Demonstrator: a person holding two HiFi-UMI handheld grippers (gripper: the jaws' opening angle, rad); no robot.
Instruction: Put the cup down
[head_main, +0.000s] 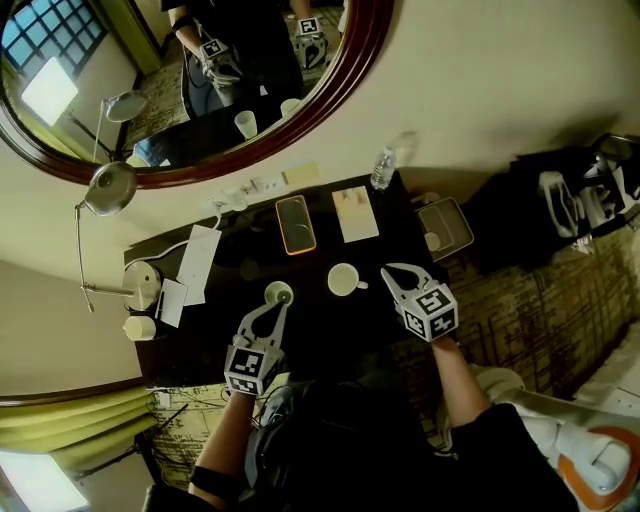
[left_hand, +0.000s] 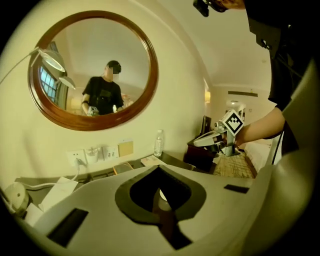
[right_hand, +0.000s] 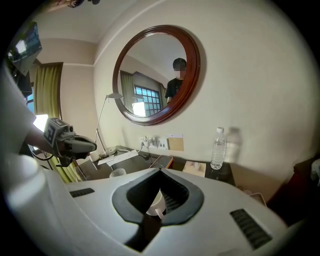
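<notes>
In the head view the cup (head_main: 279, 292) stands upright near the front edge of the desk (head_main: 240, 268), just ahead of the left gripper (head_main: 281, 306). That gripper is clenched on nothing, and the right gripper (head_main: 388, 268), also clenched and empty, hangs beyond the mug (head_main: 344, 280). The left gripper view shows closed jaws with only a pale rim below them, likely the cup. The right gripper view shows closed jaws over the mug (right_hand: 156, 202) with the cup (right_hand: 117, 173) off to the left, so the left hand is nearer and the cup looks already set down.
</notes>
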